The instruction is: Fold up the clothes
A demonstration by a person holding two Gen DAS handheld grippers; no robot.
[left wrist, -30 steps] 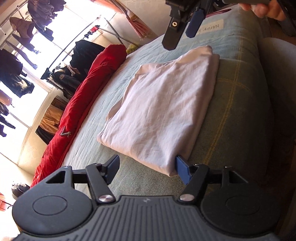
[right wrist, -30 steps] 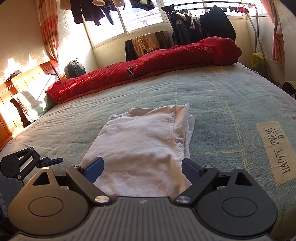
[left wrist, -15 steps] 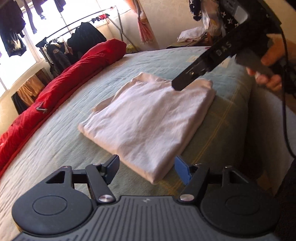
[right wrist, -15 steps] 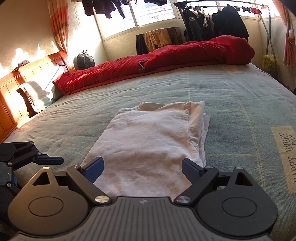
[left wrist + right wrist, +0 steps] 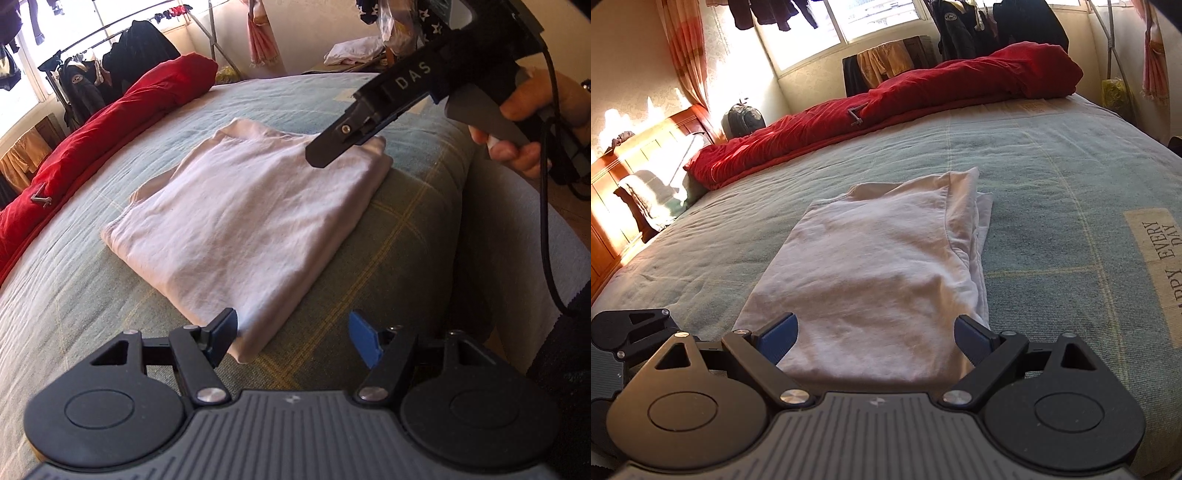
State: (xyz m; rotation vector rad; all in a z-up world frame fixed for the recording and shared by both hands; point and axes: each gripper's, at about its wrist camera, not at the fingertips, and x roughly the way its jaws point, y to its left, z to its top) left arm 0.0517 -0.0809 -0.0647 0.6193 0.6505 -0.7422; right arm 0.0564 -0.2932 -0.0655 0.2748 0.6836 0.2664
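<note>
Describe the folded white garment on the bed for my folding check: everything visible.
The white garment looks like thin, slightly wrinkled cotton, folded into a rough rectangle of several layers. A seamed edge curves along one side, with loose layers peeking out beyond it. It lies flat on the green bedspread, near the bed's edge. One corner lies between the open left tongs; the open right tongs straddle the neighbouring end.

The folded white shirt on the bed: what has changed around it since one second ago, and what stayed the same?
The left gripper rolled, so its view of the bed levelled out and the near corner of the shirt now lies between its open fingers. Nothing was taken hold of or let go. The shirt stayed folded in its place, the right gripper stayed open over its near edge, and the red quilt did not move.
</note>
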